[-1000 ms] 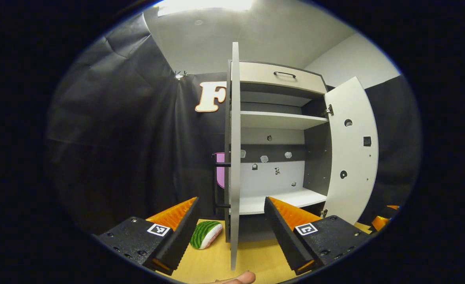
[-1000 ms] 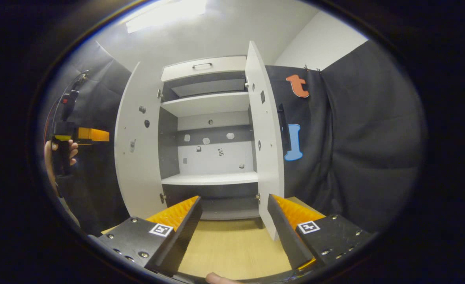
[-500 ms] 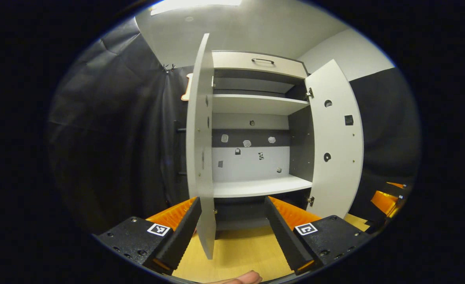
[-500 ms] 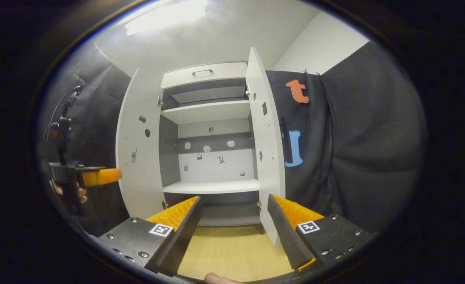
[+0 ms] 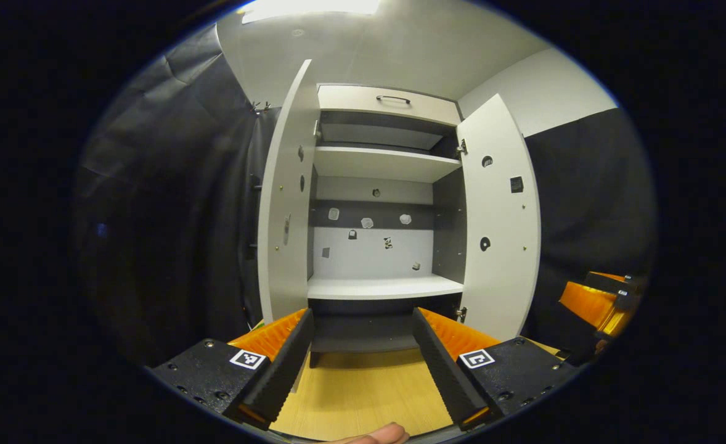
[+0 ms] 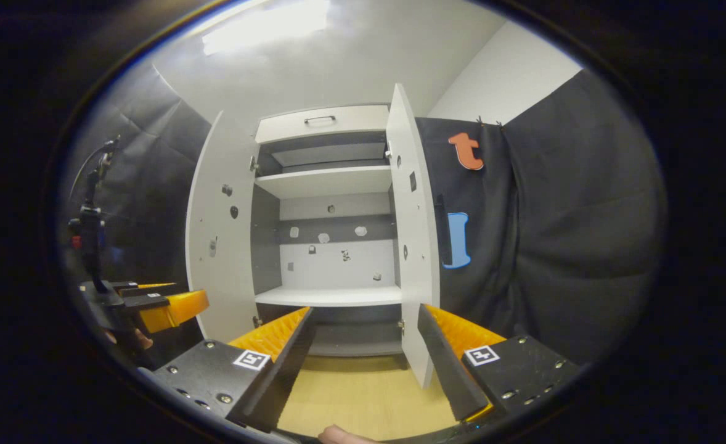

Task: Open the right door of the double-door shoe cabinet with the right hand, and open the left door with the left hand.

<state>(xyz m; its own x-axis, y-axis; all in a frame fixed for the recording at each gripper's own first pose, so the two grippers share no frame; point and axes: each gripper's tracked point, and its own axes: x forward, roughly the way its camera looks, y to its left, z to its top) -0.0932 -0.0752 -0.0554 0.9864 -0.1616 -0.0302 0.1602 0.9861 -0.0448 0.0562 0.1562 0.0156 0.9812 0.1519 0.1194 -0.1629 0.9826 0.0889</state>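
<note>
I see a booth hung with black cloth (image 5: 172,203) under a pale ceiling with a bright light panel (image 6: 267,24), and a light wooden floor (image 5: 363,394) running up to the tall white double-door shoe cabinet (image 5: 378,216), which I use as my landmark. It stands at the far end of the floor against the cloth, straight ahead of both cameras.

Both doors stand swung out. The white left door (image 5: 286,209) hangs open on the cabinet's left side, and the white right door (image 5: 498,222) on its right, each showing its inner face with small round holes and dark fittings. Above the opening sits a white top drawer front with a thin dark handle (image 5: 392,98). Inside, I see dark grey side walls, a white upper shelf (image 5: 381,163), a white lower shelf (image 5: 384,287), and a back panel banded white and grey with small stickers (image 5: 369,223) scattered on it.

My left gripper (image 5: 360,361) hovers in front of the cabinet's base, jaws spread wide and holding nothing. My right gripper (image 6: 363,361) is likewise released, fingers apart and empty, with the right door's lower edge just beyond it. In the right gripper view the left gripper appears left of the cabinet, beside the left door.
</note>
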